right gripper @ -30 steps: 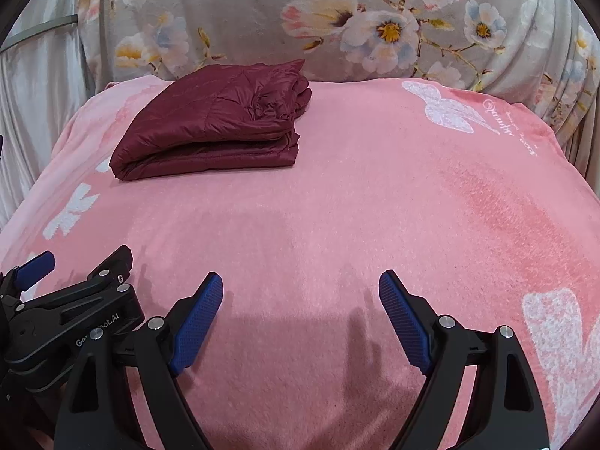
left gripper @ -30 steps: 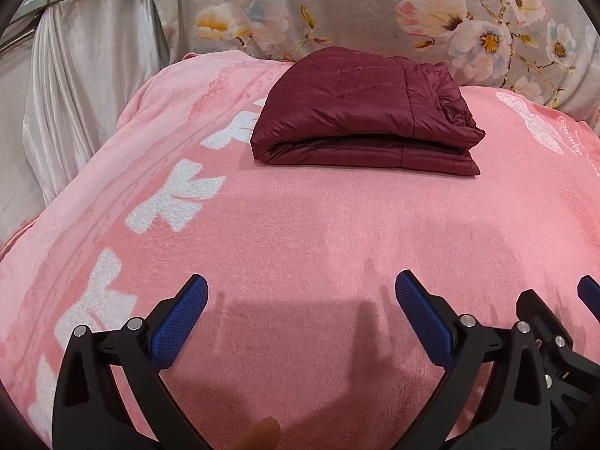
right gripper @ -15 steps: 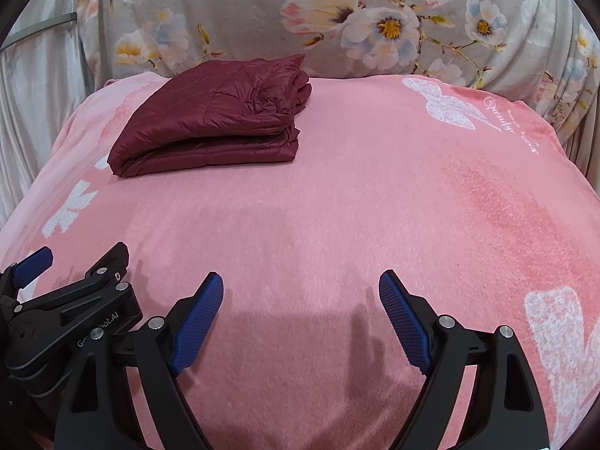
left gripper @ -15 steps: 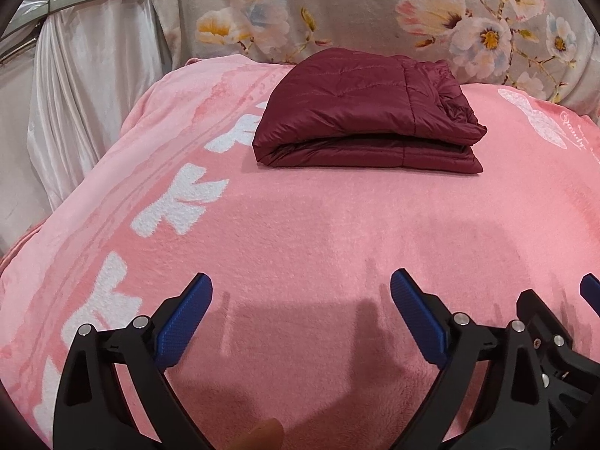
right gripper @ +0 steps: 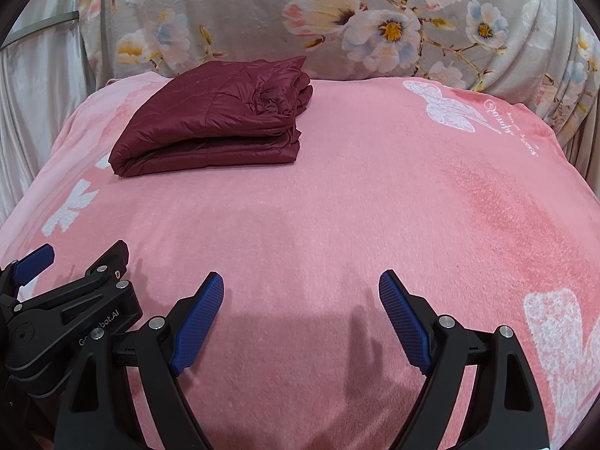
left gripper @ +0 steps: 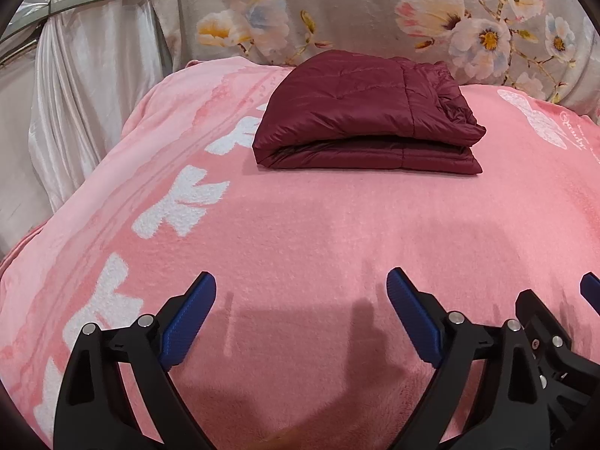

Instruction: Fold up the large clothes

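Jacket (left gripper: 365, 120): folded in a neat stack, far side of the pink blanket (left gripper: 300, 232), untouched.
Left gripper (left gripper: 301, 292): jaws wide apart, empty, drawn slightly back since a second ago.
Right gripper (right gripper: 301, 291): likewise spread, empty, well short of the jacket.
Meaning: fold apparently finished.

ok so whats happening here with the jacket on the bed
A person holds a two-finger gripper in each hand over a pink blanket. The maroon puffer jacket lies folded into a compact stack at the far end, near the floral fabric. The left gripper and right gripper are both open, holding nothing, side by side and well short of the jacket. The folding looks finished.
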Tool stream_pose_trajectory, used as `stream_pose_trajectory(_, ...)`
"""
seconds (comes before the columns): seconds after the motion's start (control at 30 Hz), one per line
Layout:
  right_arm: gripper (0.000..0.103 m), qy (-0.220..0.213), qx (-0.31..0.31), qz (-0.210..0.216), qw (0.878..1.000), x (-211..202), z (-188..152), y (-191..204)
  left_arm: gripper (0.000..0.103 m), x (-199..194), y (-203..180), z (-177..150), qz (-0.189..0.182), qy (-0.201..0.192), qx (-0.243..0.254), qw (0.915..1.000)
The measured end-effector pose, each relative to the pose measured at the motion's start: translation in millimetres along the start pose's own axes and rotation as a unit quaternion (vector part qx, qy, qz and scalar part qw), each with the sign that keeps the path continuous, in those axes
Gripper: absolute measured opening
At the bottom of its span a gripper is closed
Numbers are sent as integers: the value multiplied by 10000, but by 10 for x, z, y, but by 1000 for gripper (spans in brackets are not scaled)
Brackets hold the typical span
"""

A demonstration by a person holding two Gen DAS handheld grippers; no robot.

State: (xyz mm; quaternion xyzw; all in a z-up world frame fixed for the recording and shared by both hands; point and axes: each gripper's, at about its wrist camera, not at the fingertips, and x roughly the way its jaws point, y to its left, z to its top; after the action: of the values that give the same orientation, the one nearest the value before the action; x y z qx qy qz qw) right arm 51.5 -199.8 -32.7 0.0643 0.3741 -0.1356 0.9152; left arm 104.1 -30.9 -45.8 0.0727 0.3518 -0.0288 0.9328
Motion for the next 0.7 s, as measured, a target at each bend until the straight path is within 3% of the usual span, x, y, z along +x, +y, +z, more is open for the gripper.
stream_pose_trajectory(0.7, 83, -19, -49, -11, 10000, -14, 13, 22, 84, -22, -9, 16, -12, -54, 3, 10000)
